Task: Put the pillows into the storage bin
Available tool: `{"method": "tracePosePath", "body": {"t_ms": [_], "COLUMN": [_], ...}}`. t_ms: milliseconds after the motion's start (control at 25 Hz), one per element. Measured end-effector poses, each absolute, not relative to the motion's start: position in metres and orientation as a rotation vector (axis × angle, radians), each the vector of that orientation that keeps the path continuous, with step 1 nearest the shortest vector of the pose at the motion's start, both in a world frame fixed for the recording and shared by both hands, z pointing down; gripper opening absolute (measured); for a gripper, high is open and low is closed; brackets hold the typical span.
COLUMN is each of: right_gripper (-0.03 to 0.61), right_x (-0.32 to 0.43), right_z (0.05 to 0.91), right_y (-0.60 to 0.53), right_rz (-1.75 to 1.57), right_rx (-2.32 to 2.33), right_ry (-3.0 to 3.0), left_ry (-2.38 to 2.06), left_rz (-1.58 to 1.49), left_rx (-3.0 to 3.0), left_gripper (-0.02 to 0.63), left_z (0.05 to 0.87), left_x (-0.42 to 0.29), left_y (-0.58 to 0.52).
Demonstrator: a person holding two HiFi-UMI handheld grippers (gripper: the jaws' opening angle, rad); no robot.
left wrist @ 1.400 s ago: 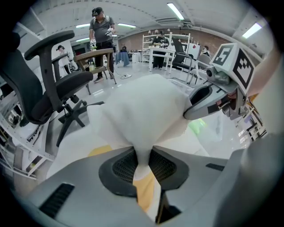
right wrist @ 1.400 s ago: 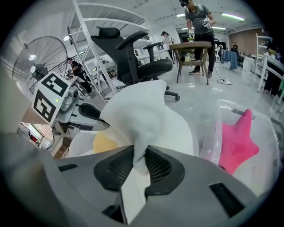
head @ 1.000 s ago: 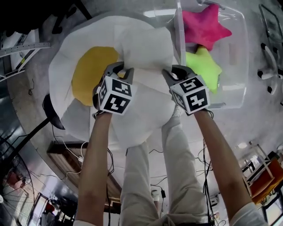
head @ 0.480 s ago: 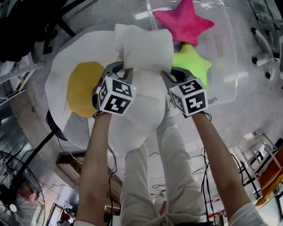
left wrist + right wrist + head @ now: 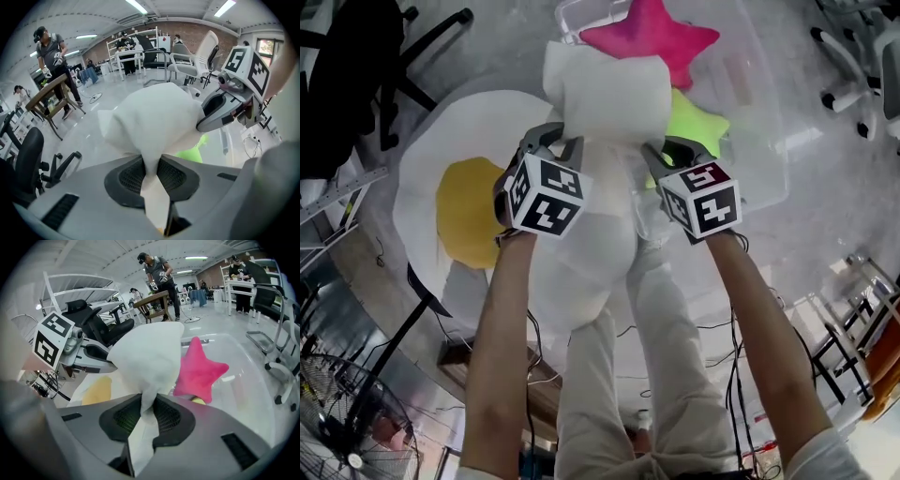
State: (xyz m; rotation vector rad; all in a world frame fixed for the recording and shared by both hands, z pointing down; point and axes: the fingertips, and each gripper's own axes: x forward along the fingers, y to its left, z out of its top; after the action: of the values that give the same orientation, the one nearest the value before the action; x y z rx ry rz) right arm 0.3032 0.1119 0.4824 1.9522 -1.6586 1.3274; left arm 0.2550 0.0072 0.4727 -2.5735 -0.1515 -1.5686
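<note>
Fabric of the white pillow (image 5: pixel 605 94) is pinched in both sets of jaws: the left gripper (image 5: pixel 555 141) is clamped on one bunched edge and the right gripper (image 5: pixel 667 150) on another, so the pillow hangs between them, overlapping the near-left edge of the clear storage bin (image 5: pixel 759 122) in the head view. Inside the bin lie a pink star pillow (image 5: pixel 652 37) and a green star pillow (image 5: pixel 694 122), touching each other. A round white cushion with a yellow centre (image 5: pixel 469 211) lies to the left, outside the bin.
</note>
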Motion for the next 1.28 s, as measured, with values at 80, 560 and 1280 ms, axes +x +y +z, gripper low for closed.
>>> {"method": "tracePosePath", "body": {"t_ms": [80, 560, 1280], "right_gripper": [0.091, 0.092, 0.132], "right_x": [0.312, 0.353, 0.384], "right_z": [0.485, 0.508, 0.536], "right_y": [0.122, 0.17, 0.185], "right_rz": [1.344, 1.452, 1.536], "right_rx": [1.97, 2.027, 2.002], "right_ry": [-1.64, -1.545, -1.504], "left_ry": [-0.181, -0.338, -0.339], "left_rz": [-1.565, -1.574, -1.638], "left_rx": [-2.56, -2.454, -2.423], "left_gripper": [0.084, 0.086, 0.106], "left_z": [0.475, 0.497, 0.524], "left_x": [0.266, 0.321, 0.359], "left_y": [0.016, 0.06, 0.069]}}
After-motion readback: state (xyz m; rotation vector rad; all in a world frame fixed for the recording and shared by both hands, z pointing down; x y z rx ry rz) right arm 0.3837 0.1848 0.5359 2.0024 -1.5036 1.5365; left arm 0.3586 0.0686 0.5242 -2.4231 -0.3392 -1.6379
